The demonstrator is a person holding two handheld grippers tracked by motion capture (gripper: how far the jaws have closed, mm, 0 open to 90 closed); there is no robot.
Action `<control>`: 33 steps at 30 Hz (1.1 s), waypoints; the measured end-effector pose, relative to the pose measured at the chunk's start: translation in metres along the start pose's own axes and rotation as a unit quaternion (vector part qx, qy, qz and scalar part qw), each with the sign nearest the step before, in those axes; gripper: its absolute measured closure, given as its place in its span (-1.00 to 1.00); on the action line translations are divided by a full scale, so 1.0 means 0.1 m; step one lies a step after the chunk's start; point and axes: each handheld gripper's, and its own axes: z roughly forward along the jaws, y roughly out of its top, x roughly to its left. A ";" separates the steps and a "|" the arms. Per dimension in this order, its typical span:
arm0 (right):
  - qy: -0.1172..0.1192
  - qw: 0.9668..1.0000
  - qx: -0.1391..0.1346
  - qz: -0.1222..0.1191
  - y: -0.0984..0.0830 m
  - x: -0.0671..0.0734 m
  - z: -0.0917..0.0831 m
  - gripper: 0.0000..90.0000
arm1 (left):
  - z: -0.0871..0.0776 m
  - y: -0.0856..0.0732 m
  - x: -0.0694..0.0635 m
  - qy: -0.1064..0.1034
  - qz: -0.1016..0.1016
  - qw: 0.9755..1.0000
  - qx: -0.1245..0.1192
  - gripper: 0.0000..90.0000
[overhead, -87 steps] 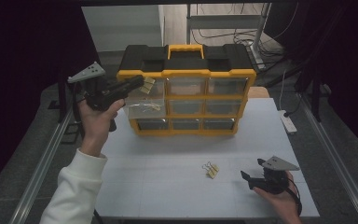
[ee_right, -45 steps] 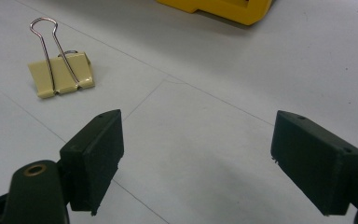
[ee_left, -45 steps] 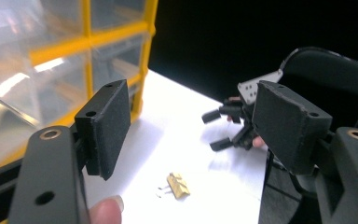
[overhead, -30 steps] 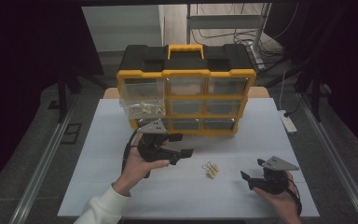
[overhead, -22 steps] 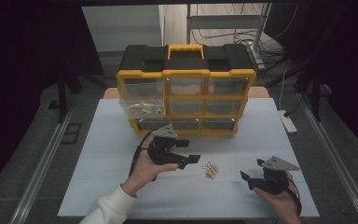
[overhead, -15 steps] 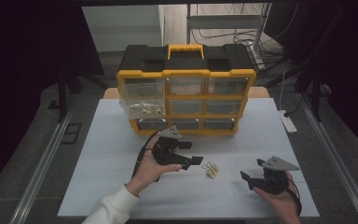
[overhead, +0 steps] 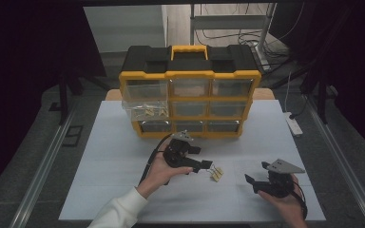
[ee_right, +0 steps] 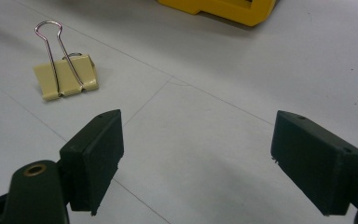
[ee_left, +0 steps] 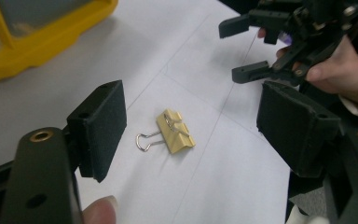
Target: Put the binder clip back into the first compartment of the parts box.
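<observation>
One binder clip, both jaws wide

Yellow binder clip (ee_left: 175, 132) lies flat on white worktop (overhead: 123, 142), in front of yellow drawer organiser (overhead: 189, 90). Left gripper (overhead: 208, 166) hovers just beside it, jaws wide, nothing between them. Right gripper (overhead: 256, 179) rests apart, jaws wide, empty.
</observation>
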 end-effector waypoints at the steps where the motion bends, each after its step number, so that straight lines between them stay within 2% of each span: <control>1: 0.000 1.000 0.000 0.000 0.00 0.00 0.00 -0.61 | 0.05 0.00 0.00 0.000 0.000 1.000 0.005 -0.45; 2: 0.000 1.000 0.000 0.000 0.00 0.00 0.00 -0.61 | 0.05 0.00 0.00 0.000 0.000 1.000 0.005 -0.46; 3: 0.000 1.000 0.000 0.000 0.00 0.00 0.00 -0.61 | 0.15 0.00 0.01 0.000 -0.002 1.000 0.016 -0.46; 5: 0.000 1.000 0.000 0.001 0.00 -0.01 0.00 -0.61 | 0.20 0.00 0.02 -0.001 -0.002 1.000 0.022 -0.47; 9: 0.000 1.000 0.000 0.000 -0.01 -0.01 0.00 -0.61 | 0.41 -0.01 0.04 -0.006 -0.014 0.999 0.041 -0.48; 13: 0.001 1.000 0.000 0.000 -0.01 -0.01 0.00 -0.61 | 0.54 -0.03 0.07 0.002 -0.013 0.998 0.056 -0.47; 16: 0.001 1.000 0.000 0.000 -0.01 -0.01 0.00 -0.61 | 0.58 -0.04 0.09 0.007 -0.014 0.998 0.064 -0.27; 17: 0.000 1.000 0.000 0.000 -0.01 -0.01 0.00 -0.61 | 0.60 -0.05 0.10 0.010 -0.014 0.998 0.068 -0.27; 21: 0.001 1.000 0.001 -0.001 -0.01 -0.01 0.00 -0.61 | 0.65 -0.08 0.12 0.002 -0.011 0.997 0.074 0.39; 22: 0.001 1.000 0.001 -0.001 -0.01 -0.01 0.00 -0.61 | 0.65 -0.08 0.11 -0.004 -0.005 0.997 0.073 0.56; 24: 0.001 1.000 0.001 -0.001 -0.01 -0.01 0.00 -0.61 | 0.65 -0.09 0.10 -0.015 0.003 0.997 0.069 0.78; 26: 0.001 1.000 0.001 -0.001 -0.01 -0.01 0.00 -0.61 | 0.63 -0.08 0.09 -0.040 -0.001 0.997 0.062 0.91; 27: 0.001 1.000 0.001 -0.001 -0.01 -0.01 0.00 -0.61 | 0.63 -0.08 0.07 -0.046 -0.001 0.997 0.061 0.95; 33: 0.001 1.000 0.000 -0.001 -0.01 -0.01 0.00 -0.61 | 0.60 -0.07 0.01 -0.044 0.010 0.997 0.055 0.98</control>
